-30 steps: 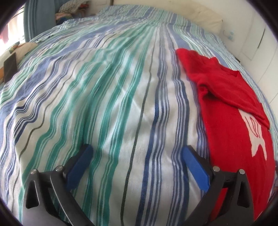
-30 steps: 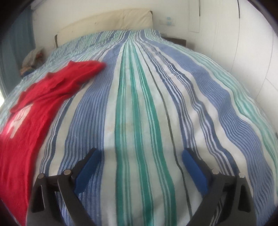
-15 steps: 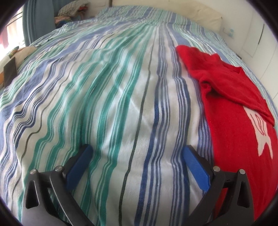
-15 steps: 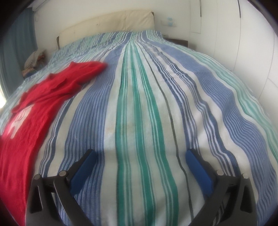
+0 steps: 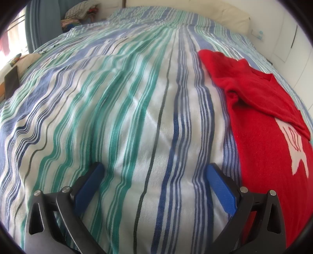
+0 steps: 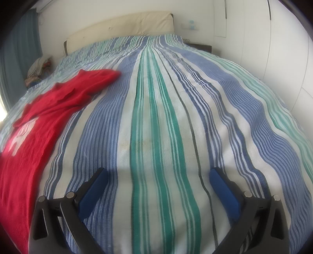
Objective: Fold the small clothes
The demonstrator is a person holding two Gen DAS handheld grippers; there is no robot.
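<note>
Left hand-held gripper (image 5: 154, 172): blue pads spread wide, nothing between them, poised over the striped bedspread (image 5: 121, 109). Its right finger stands just beside the near edge of the red garment (image 5: 260, 121) but does not appear to touch it.

Right hand-held gripper (image 6: 158, 176): pads likewise spread wide and empty, over bare bedspread (image 6: 166, 121); the red garment (image 6: 37, 129) lies well to its left.

Red garment: lies on the bed between the two grippers, lengthwise toward the head of the bed. A white motif (image 5: 295, 148) shows on the near body portion. A sleeve is folded across the chest; the far end is bunched and wrinkled.

Far end: a cream headboard (image 6: 121, 29) against a white wall. A heap of mixed clothing (image 5: 82, 13) sits beside the bed, next to a blue curtain (image 5: 42, 21).
</note>
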